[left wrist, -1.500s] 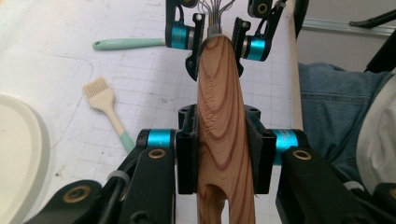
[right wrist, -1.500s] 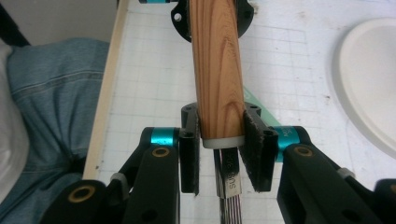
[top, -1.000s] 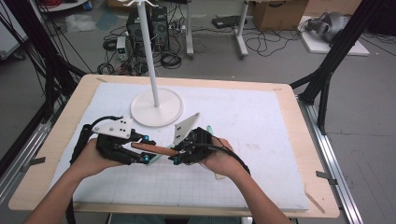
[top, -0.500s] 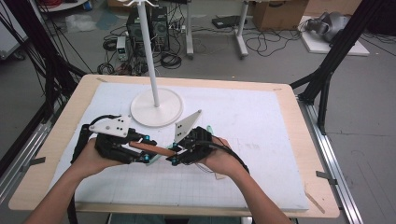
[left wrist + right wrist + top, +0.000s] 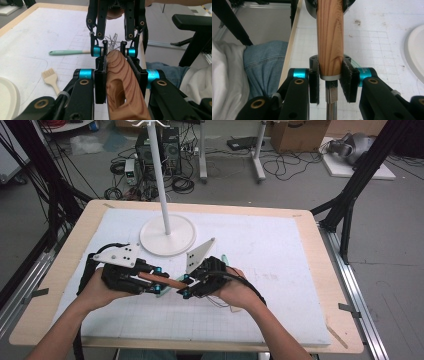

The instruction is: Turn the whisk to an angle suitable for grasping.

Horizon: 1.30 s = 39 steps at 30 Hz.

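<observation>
The left gripper (image 5: 117,75) and right gripper (image 5: 329,82) both clamp 1 brown wooden-handled wire whisk (image 5: 161,280) — held level near the white mat's (image 5: 280,250) front edge. No containers here.

Brightness: even, diffuse indoor light; the white mat on the counter (image 5: 280,270) reads bright without burning out.
Shadows: soft and short, faint under the white stand base (image 5: 167,236) and beneath the hands.
Glare: mild sheen on the wooden handle (image 5: 329,37) and on the teal collars of the gripper arms.
Sharpness: high view is soft and grainy; both gripper views are crisp up close.
Out of focus: in the left gripper view, the mint-handled tool (image 5: 67,52) and pale brush (image 5: 51,77) are slightly soft.
Distortion: straight counter edges bow a little toward the borders.
</observation>
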Available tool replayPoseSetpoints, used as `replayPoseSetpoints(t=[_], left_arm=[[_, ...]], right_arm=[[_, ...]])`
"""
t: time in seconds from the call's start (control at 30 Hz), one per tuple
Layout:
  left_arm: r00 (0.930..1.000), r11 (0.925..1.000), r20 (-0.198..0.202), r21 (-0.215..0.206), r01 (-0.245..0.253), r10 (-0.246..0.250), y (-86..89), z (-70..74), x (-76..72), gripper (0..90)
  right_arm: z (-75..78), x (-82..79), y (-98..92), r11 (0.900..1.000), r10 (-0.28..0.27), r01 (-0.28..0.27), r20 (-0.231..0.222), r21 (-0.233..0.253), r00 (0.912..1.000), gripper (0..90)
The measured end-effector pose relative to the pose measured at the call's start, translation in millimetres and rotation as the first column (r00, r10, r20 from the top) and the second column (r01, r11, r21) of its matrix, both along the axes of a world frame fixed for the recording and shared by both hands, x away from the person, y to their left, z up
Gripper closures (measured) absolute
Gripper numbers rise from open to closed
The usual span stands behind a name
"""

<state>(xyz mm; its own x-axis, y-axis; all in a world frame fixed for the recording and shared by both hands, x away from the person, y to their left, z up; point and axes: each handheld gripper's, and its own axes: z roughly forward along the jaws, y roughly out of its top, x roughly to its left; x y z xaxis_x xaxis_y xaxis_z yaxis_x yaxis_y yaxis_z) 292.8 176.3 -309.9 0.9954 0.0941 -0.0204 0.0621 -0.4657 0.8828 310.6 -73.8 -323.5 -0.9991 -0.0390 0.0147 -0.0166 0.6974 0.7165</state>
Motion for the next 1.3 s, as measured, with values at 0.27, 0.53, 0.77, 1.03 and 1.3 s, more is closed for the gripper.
replayPoseSetpoints(t=[0.27,0.53,0.77,1.03,1.3], left_arm=[[0.9998,0.9992,-0.011,-0.036,-0.015,0.014,0.8,2.3,0.5,70.2],[0.9991,0.9965,-0.016,-0.073,-0.04,0.039,2.7,5.5,2.9,70.1],[0.9971,0.9939,-0.022,-0.081,-0.075,0.073,1.9,8.0,3.3,70.2],[0.9951,0.9913,-0.019,-0.087,-0.099,0.097,1.6,11.1,3.9,70.2],[0.9943,0.9845,-0.018,-0.14,-0.106,0.105,0.8,17.2,4.0,69.7]], right_arm=[[0.6,0.6,1.5,1.0,-0.009,0.009,0.009,0.015,0.9999,71.8],[4.0,1.6,1.8,0.999,-0.035,0.034,0.018,0.036,0.9992,72.0],[4.8,3.1,2.0,0.996,-0.073,0.072,0.023,0.05,0.9971,71.3],[5.0,-0.1,8.9,0.996,-0.089,0.087,0.07,0.035,0.9936,72.3],[11.7,3.4,7.9,0.993,-0.086,0.082,0.051,0.08,0.995,73.3]])
